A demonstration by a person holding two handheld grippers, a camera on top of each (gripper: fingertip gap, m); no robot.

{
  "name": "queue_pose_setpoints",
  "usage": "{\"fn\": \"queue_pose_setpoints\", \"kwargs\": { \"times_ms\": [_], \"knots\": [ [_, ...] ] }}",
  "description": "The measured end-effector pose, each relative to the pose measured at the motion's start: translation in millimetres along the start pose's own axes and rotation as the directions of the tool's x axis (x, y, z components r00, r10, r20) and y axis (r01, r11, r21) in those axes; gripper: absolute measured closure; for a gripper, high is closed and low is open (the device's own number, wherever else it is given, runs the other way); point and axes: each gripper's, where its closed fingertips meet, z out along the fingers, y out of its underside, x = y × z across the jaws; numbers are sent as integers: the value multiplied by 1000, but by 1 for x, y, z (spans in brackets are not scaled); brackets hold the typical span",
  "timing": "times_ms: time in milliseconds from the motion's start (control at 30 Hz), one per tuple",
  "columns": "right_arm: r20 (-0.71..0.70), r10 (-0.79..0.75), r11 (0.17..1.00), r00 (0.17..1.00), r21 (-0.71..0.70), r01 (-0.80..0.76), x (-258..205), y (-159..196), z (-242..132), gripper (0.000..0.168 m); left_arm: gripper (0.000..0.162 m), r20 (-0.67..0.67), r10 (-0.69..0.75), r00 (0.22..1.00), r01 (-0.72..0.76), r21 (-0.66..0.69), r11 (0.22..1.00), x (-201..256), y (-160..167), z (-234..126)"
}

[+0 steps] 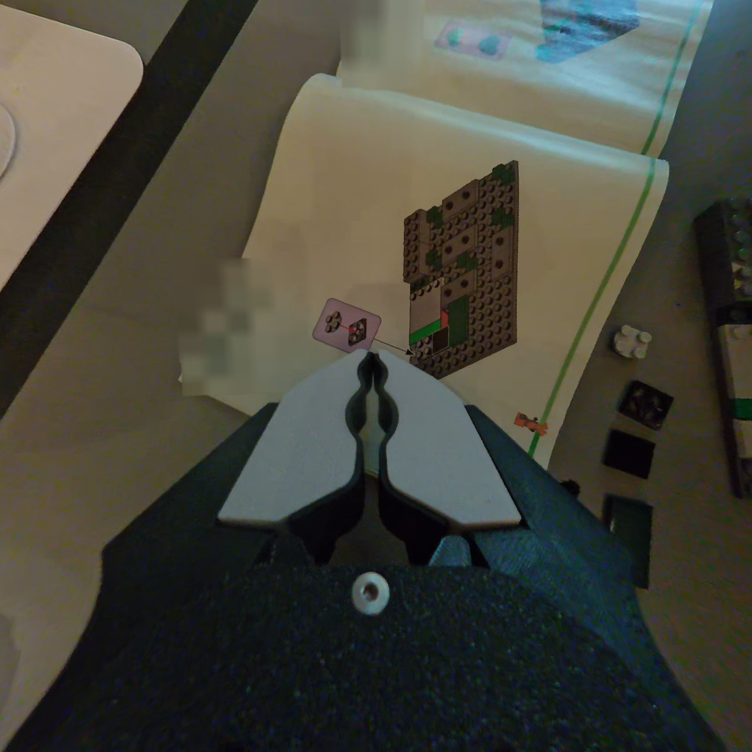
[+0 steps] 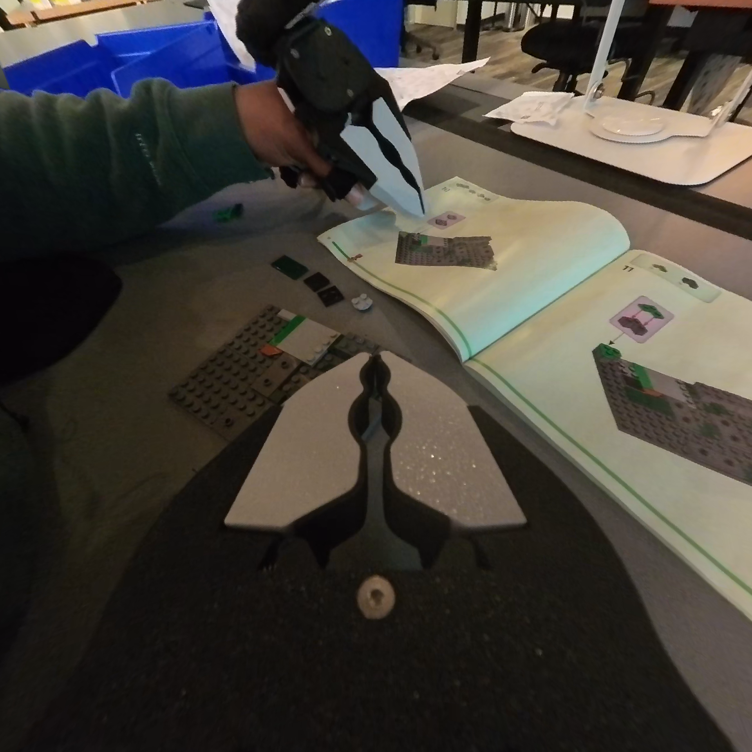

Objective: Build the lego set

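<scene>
Left wrist view: left gripper (image 1: 372,358) fingers pressed together, empty, over open instruction booklet (image 1: 358,228). At 3 o'clock on grey table (image 1: 691,549) — white round piece (image 1: 631,341), black plate (image 1: 645,405), black tile (image 1: 628,453), dark green tile (image 1: 629,525).

Right wrist view: right gripper (image 2: 376,358) fingers pressed together, empty, above grey baseplate (image 2: 228,378). Loose pieces at 11 o'clock of baseplate; left gripper at 12 o'clock, tips at booklet page.
</scene>
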Motion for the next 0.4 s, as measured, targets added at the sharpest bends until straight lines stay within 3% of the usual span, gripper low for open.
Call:
{"fn": "queue_pose_setpoints", "kwargs": {
  "times_ms": [33, 167, 333, 367, 400],
  "knots": [
    [0, 0, 1000, 1000, 0, 0, 0, 0, 0, 168, 162, -3, 2, 1000, -2, 1, 1000, 1, 0, -1],
    [1, 2, 1000, 1000, -1, -2, 0, 0, 0, 168, 162, -18, 32, 999, -31, 42, 999, 16, -8, -10],
    [6, 2, 1000, 1000, -2, -2, -1, 0, 0, 168, 162, -166, 120, 979, -106, 87, 991, 70, -12, -24],
    [7, 0, 1000, 1000, -3, 0, -1, 0, 0, 168, 146, -206, 117, 972, -100, 92, 991, 81, -11, -27],
    [8, -3, 1000, 1000, -5, 3, -2, 0, 1, 168, 142, -247, 108, 963, -92, 79, 993, 90, -9, -28]
  ]
}}
